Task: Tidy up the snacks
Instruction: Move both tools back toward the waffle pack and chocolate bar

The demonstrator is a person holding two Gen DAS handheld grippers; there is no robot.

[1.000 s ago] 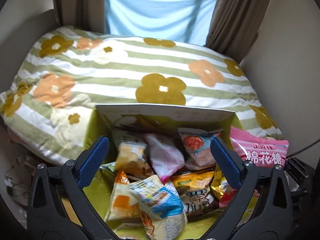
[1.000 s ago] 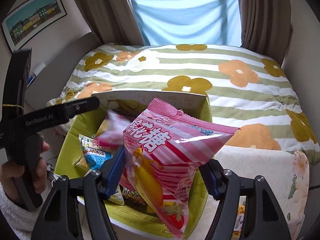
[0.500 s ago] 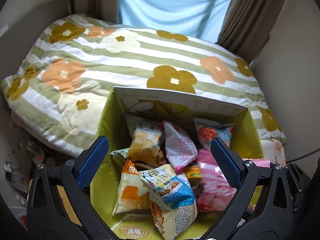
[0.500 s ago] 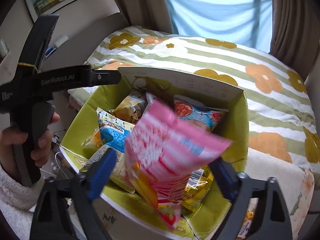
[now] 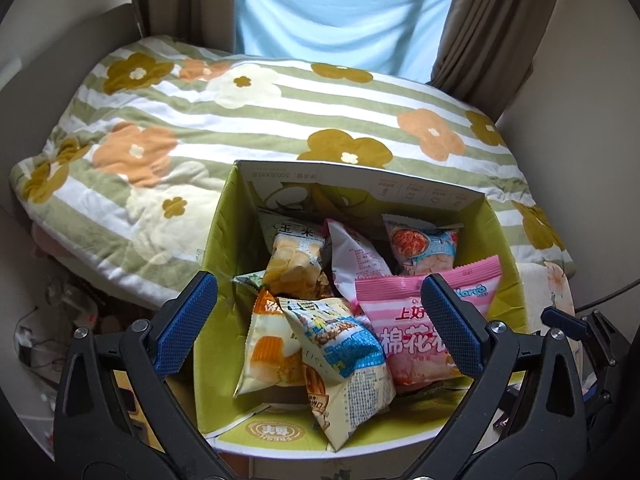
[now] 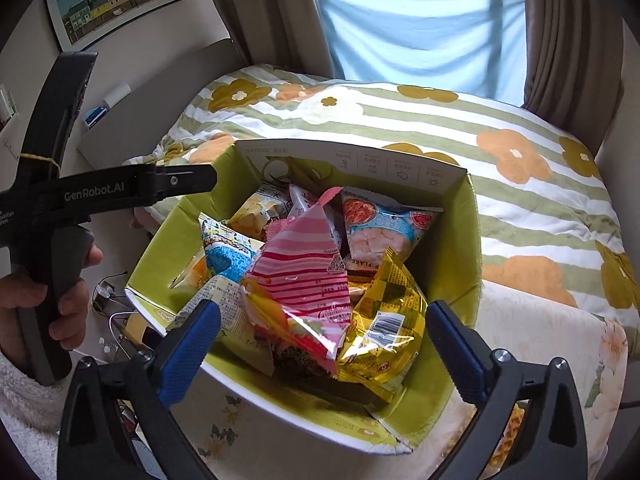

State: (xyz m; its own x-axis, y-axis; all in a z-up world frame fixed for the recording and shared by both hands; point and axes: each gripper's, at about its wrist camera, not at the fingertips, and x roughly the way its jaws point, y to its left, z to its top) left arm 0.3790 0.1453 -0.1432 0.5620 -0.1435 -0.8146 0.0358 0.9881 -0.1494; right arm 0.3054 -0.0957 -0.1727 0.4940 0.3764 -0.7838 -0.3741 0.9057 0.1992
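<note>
A green cardboard box (image 5: 218,248) (image 6: 460,248) holds several snack bags. A pink striped marshmallow bag (image 5: 404,340) (image 6: 300,280) lies on top of the pile at the box's right side, free of any gripper. A blue and cream bag (image 5: 344,344) and a yellow foil bag (image 6: 384,312) lie beside it. My left gripper (image 5: 320,328) is open and empty above the box's near edge. My right gripper (image 6: 324,348) is open and empty just above the pink bag. The left gripper's body (image 6: 80,196) shows in the right wrist view, held by a hand.
The box stands against a bed with a green striped flowered quilt (image 5: 280,120) (image 6: 520,180). Brown curtains (image 5: 500,20) and a blue cloth (image 6: 420,28) hang behind. Clutter lies on the floor at the left (image 5: 48,320). A cream flowered cloth (image 6: 540,340) lies at the right.
My right gripper opened and let go of the pink marshmallow bag, which dropped into the box. The left gripper stayed open and moved closer over the box.
</note>
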